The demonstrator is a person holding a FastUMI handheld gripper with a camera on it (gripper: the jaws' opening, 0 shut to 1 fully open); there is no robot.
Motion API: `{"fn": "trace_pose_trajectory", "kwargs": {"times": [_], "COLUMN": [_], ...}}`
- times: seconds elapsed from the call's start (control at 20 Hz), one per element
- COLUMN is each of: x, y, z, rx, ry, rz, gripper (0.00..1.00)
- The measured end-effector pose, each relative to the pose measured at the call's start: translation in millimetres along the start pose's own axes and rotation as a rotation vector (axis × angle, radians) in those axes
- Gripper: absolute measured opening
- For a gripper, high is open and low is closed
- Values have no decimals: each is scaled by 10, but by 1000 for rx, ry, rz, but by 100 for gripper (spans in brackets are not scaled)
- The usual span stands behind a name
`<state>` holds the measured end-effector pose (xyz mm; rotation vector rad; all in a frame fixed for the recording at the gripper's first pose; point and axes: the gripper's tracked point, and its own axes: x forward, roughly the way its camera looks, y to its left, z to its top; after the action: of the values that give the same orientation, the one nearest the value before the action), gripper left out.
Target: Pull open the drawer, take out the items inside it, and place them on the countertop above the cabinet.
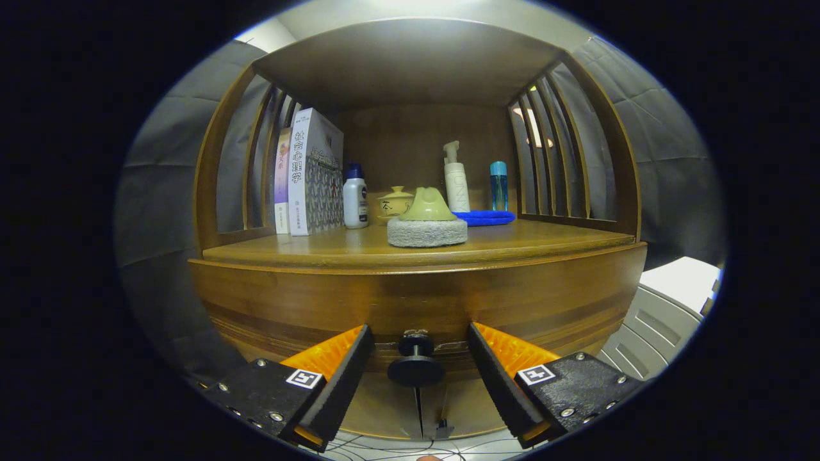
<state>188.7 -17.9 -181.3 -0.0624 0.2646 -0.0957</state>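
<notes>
A wooden cabinet fills the view, and its drawer front point(416, 301) is flush with the cabinet face. A round black knob point(416, 366) sticks out of the drawer front. My gripper point(419, 339) is open, its two orange-and-black fingers point(349, 365) standing on either side of the knob with a gap on each side. The drawer's contents are hidden. The countertop point(512, 240) runs above the drawer. On it, near the front edge, rests a green-handled scrub pad point(427, 221).
At the back of the countertop stand two books point(307, 176), a white bottle with a blue cap point(355, 198), a yellow lidded cup point(395, 203), a pump bottle point(455, 179), a blue bottle point(498, 186) and a blue cloth point(485, 218). Slatted side panels and a roof enclose it. A white-grey unit point(666, 314) stands to the right.
</notes>
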Motion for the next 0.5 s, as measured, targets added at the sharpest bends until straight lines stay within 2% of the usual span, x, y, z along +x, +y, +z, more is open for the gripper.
{"fn": "trace_pose_trajectory", "kwargs": {"times": [0.5], "x": [57], "y": [24], "z": [3], "rx": [1], "ry": [-16], "rz": [-18], "gripper": [95]}}
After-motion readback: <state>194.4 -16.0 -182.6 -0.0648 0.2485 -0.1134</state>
